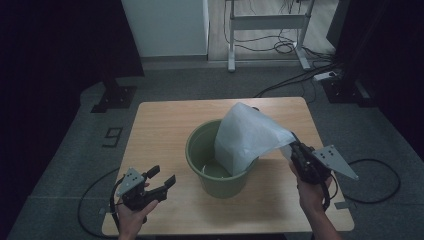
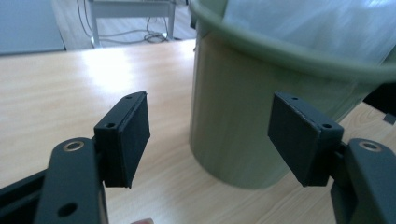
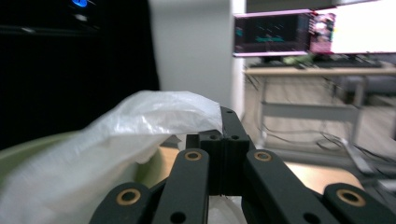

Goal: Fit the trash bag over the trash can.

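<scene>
Lining a green bucket (image 1: 216, 165) with a white plastic bag (image 1: 250, 137), by the look of it. Right tongs (image 1: 295, 150) clenched on one corner of the bag, held up beyond the bucket's right rim; in the right gripper view, pads pressed together with the thin film (image 3: 140, 126) pinched between. Bag stretched taut from that corner, lower end hanging down inside the bucket, the rest billowing above the rim. Left tongs (image 1: 162, 179) released, grasping nothing, hovering over the desk (image 1: 165, 120) near its front left corner, aimed at the bucket wall (image 2: 243, 116) with the jaws standing wide. Risks from here, as a judgement: too hard a pull on a single corner likely to drag the bag clean out of the bucket, or tear the film at the pinch. Light bucket unbraced, so liable to tip or slide toward the right. Thin plastic also prone to slipping free.
</scene>
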